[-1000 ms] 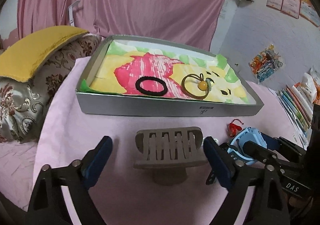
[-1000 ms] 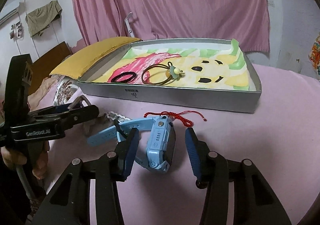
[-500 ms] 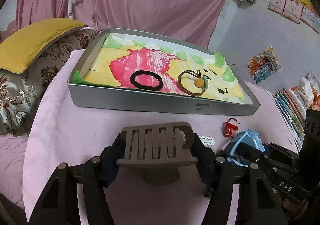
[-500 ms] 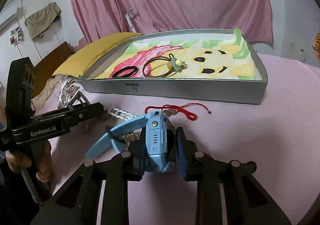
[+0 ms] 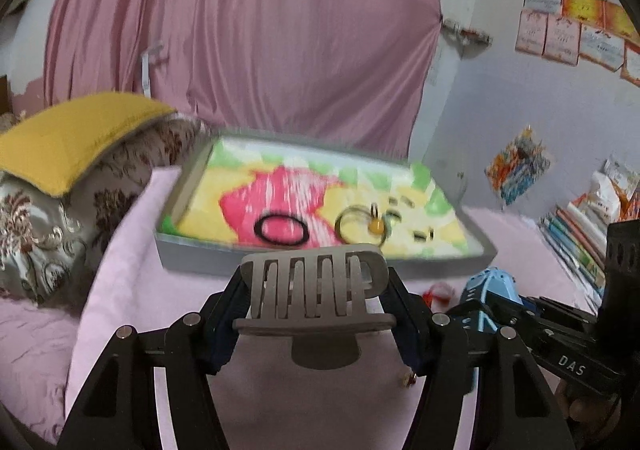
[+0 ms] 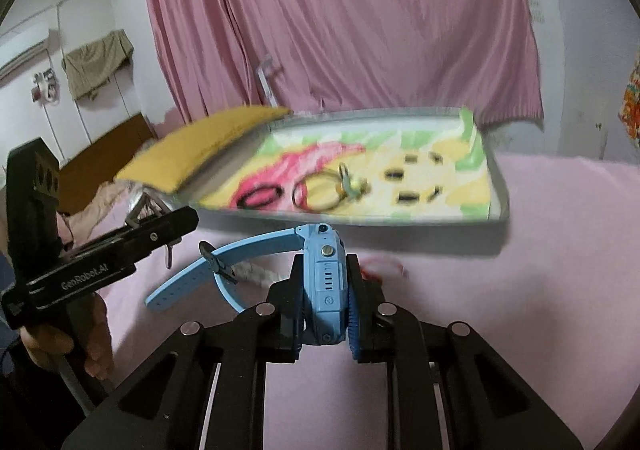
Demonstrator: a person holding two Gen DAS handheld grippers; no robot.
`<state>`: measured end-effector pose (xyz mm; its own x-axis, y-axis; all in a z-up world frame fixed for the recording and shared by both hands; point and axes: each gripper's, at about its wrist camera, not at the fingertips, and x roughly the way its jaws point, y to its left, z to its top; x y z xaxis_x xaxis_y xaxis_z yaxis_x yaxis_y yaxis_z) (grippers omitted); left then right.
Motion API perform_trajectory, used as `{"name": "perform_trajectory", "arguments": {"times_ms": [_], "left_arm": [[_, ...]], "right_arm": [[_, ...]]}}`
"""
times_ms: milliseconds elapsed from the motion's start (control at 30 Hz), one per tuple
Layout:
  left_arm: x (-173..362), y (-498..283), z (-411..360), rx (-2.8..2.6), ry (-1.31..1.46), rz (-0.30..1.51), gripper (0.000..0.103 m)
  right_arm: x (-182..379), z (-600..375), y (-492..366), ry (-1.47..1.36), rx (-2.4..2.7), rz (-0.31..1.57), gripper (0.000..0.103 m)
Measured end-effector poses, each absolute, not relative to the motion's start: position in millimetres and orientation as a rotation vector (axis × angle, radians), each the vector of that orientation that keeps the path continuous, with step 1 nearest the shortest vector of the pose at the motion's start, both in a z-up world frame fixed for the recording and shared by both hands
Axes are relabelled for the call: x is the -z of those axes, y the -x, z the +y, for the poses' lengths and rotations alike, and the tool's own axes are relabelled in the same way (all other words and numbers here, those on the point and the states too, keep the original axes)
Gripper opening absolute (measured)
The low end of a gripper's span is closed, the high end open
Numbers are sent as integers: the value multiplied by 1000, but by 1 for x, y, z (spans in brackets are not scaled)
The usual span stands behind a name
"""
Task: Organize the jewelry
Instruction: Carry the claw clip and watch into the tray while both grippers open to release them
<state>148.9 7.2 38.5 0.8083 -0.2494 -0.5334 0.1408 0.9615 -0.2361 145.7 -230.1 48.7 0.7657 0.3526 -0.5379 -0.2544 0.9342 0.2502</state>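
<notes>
My left gripper [image 5: 316,314] is shut on a taupe claw hair clip [image 5: 314,296] and holds it lifted above the pink cloth. My right gripper [image 6: 325,306] is shut on a blue smartwatch [image 6: 323,282], lifted, its strap [image 6: 224,270] hanging left. The grey tray [image 5: 200,262] with a cartoon liner lies beyond; it holds a black hair tie [image 5: 281,230] and a brown hair tie with a yellow bead [image 5: 362,226]. The tray also shows in the right wrist view [image 6: 498,185]. A red string bracelet [image 6: 382,270] lies on the cloth before the tray.
A white beaded piece [image 6: 256,272] lies under the watch strap. A yellow cushion [image 5: 68,137] on a patterned pillow [image 5: 44,234] sits left of the tray. A pink curtain [image 5: 248,33] hangs behind. Books [image 5: 576,242] lie at the right.
Both grippers closed, the left on the hair clip and the right on the watch, and both have lifted their items off the cloth.
</notes>
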Motion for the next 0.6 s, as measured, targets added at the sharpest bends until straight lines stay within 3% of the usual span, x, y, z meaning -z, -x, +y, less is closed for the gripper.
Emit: {"name": "perform_trajectory", "arguments": {"times_ms": [233, 600], "left_arm": [[-59, -157, 8, 174, 192, 427, 61], [-72, -189, 5, 74, 144, 317, 61]], "right_arm": [[-75, -229, -154, -178, -300, 426, 15], [-93, -220, -190, -114, -234, 314, 15]]}}
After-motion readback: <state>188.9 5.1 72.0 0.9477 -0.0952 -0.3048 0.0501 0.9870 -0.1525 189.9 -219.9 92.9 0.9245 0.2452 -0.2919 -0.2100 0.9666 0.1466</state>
